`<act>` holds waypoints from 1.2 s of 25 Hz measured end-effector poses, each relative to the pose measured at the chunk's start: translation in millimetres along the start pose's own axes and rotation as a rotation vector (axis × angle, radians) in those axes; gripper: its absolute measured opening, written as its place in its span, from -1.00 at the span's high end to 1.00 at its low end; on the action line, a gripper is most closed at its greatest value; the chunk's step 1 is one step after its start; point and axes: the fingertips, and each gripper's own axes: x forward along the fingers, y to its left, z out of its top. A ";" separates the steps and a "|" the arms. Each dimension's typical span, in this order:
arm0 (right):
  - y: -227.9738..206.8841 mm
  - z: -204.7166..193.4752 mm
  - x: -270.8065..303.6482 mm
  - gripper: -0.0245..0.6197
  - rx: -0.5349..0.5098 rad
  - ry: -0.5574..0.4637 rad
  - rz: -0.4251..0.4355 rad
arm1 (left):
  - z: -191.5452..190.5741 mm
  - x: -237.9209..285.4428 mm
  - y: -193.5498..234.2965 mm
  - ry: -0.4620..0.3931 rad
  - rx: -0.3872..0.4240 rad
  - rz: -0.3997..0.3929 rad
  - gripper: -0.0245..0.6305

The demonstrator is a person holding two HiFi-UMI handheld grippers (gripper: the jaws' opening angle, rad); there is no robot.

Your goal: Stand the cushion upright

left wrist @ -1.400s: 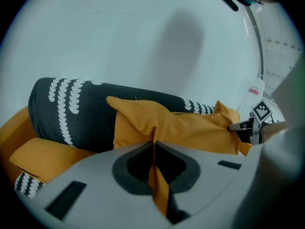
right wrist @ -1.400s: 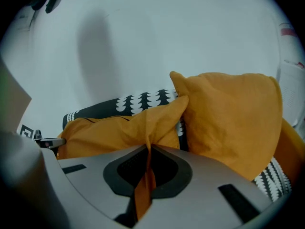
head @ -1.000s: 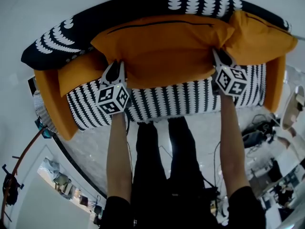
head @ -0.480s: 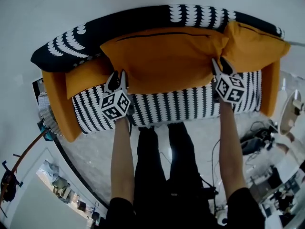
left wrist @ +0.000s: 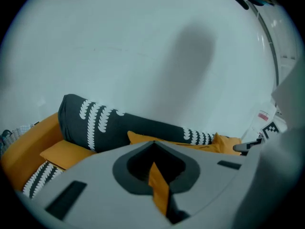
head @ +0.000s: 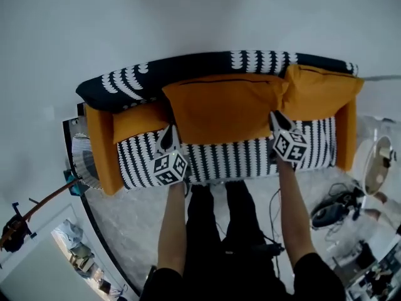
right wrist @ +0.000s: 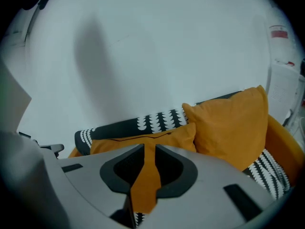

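Observation:
A large orange cushion leans against the sofa's black backrest with its zip edge at the top. My left gripper is at its lower left corner. In the left gripper view the left gripper is shut, with a strip of the cushion's orange fabric pinched between its jaws. My right gripper holds the lower right corner. In the right gripper view the right gripper's jaws are closing, with a fold of the orange cushion pressed between them.
A second orange cushion stands at the sofa's right end, and a third lies at the left. The striped seat runs between the orange armrests. A white wall rises behind the sofa. Cables and a round stand are on the floor at the right.
Both grippers have risen with the cushion's lower corners in them. In the head view the sofa now looks smaller and farther off.

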 end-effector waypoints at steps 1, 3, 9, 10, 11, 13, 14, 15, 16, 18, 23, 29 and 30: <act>8.1 2.7 -7.7 0.74 -0.003 -0.004 0.004 | 4.8 -9.2 -4.7 -0.005 0.000 -0.002 0.93; 23.8 6.6 -22.7 0.85 -0.014 -0.016 0.013 | 11.8 -26.1 -15.6 -0.004 0.002 -0.009 0.93; 78.4 13.0 -70.4 0.93 -0.069 -0.047 0.044 | 34.8 -74.5 -44.2 -0.022 0.009 -0.048 0.93; 87.6 18.9 -76.4 0.93 -0.082 -0.063 0.053 | 42.4 -79.3 -50.3 -0.035 0.012 -0.062 0.93; 98.1 25.4 -81.7 0.93 -0.094 -0.080 0.066 | 50.7 -84.1 -56.1 -0.050 0.020 -0.077 0.93; 118.6 29.4 -96.6 0.94 -0.106 -0.104 0.090 | 61.3 -101.0 -67.0 -0.069 0.041 -0.102 0.93; 127.0 27.3 -106.5 0.94 -0.110 -0.109 0.098 | 63.3 -112.5 -72.5 -0.073 0.052 -0.112 0.93; 134.0 25.1 -117.0 0.94 -0.115 -0.113 0.104 | 64.5 -124.1 -78.6 -0.077 0.064 -0.122 0.93; 140.4 23.6 -127.4 0.94 -0.120 -0.119 0.110 | 66.0 -135.2 -85.3 -0.083 0.076 -0.132 0.93; 152.0 24.0 -147.5 0.94 -0.132 -0.139 0.121 | 70.7 -155.6 -99.1 -0.104 0.105 -0.157 0.93; 174.6 30.8 -197.7 0.94 -0.155 -0.199 0.157 | 78.6 -201.5 -118.7 -0.152 0.161 -0.190 0.93; 195.2 47.4 -246.3 0.94 -0.189 -0.284 0.187 | 97.3 -233.6 -129.4 -0.227 0.199 -0.192 0.93; 196.7 46.2 -251.9 0.94 -0.188 -0.288 0.188 | 96.4 -236.7 -130.6 -0.231 0.197 -0.191 0.93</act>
